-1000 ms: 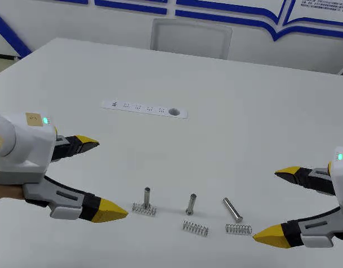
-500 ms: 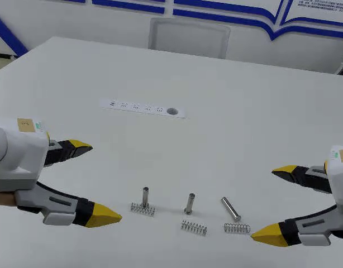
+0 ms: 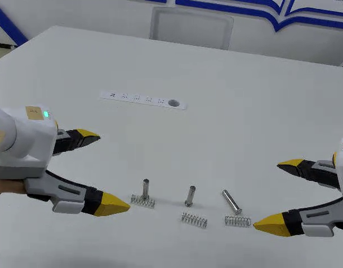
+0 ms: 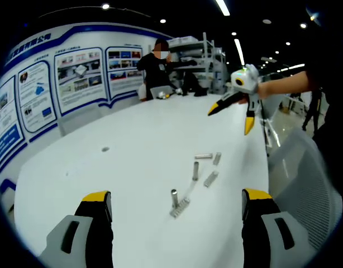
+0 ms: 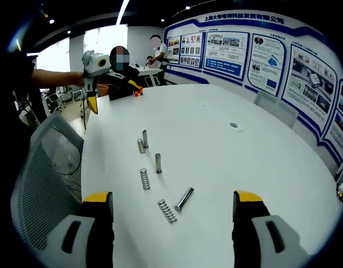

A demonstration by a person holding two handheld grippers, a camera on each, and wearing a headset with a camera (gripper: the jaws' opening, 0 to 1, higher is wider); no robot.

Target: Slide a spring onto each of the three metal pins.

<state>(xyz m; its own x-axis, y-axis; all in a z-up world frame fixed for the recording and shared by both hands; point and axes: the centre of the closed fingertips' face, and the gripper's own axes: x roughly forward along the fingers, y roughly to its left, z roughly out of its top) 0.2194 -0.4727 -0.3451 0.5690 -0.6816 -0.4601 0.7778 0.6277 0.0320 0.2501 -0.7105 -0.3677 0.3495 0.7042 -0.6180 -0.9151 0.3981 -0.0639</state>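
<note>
Three metal pins are on the white table (image 3: 227,111). The left pin (image 3: 146,188) and middle pin (image 3: 190,195) stand upright; the right pin (image 3: 231,201) lies flat. A loose spring lies by each: left spring (image 3: 142,201), middle spring (image 3: 194,219), right spring (image 3: 237,221). My left gripper (image 3: 108,172) hovers open to the left of the left pin. My right gripper (image 3: 268,194) hovers open just right of the right spring, its lower tip close to it. The left gripper view looks between the left gripper's (image 4: 176,195) jaws at the left pin (image 4: 174,197). The lying pin (image 5: 184,198) shows ahead of the right gripper (image 5: 172,196).
A flush power strip (image 3: 143,100) sits mid-table beyond the pins. A grey chair (image 3: 191,27) stands at the far edge, and a mesh chair (image 5: 48,167) stands at the near edge. People (image 4: 160,67) stand far off by the wall.
The head view has shifted slightly. Both grippers stay open in about the same places, and the pins and springs have not moved.
</note>
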